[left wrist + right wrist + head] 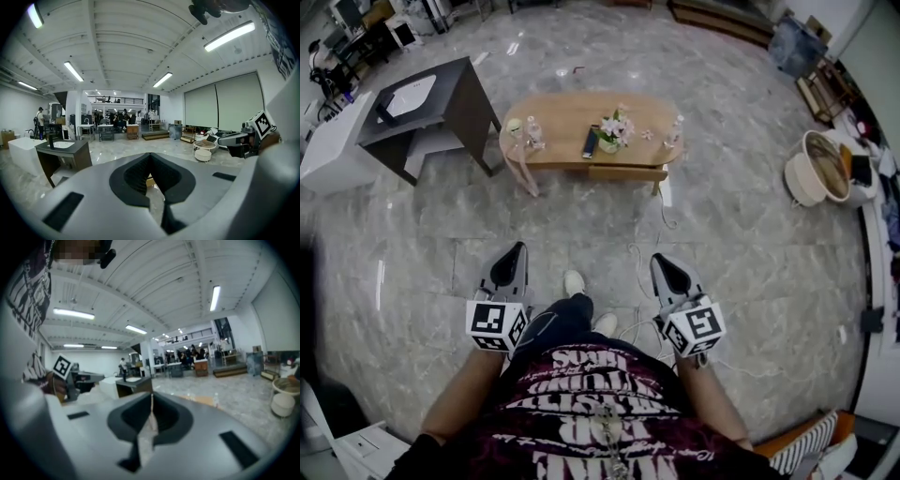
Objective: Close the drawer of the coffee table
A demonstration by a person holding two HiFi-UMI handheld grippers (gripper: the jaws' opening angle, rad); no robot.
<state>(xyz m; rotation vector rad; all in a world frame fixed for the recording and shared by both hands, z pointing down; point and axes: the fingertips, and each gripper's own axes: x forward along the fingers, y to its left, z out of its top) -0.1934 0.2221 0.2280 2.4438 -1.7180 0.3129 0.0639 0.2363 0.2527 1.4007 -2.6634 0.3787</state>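
Head view: left gripper (517,255) and right gripper (662,266) held low over the marble floor (750,244), jaws together, nothing in them, both pointing at the oval wooden coffee table (562,117), well apart from it. Drawer (626,172) front shows just past the near edge of the top, right of centre; on top are a flower pot (616,131), a dark remote (591,142) just left of it, and small bottles (675,131) near both ends. Dark vanity unit (464,98) with white basin left of the table, round basket (811,169) far right, white cable (639,272) on the floor by the person's shoes (573,281).
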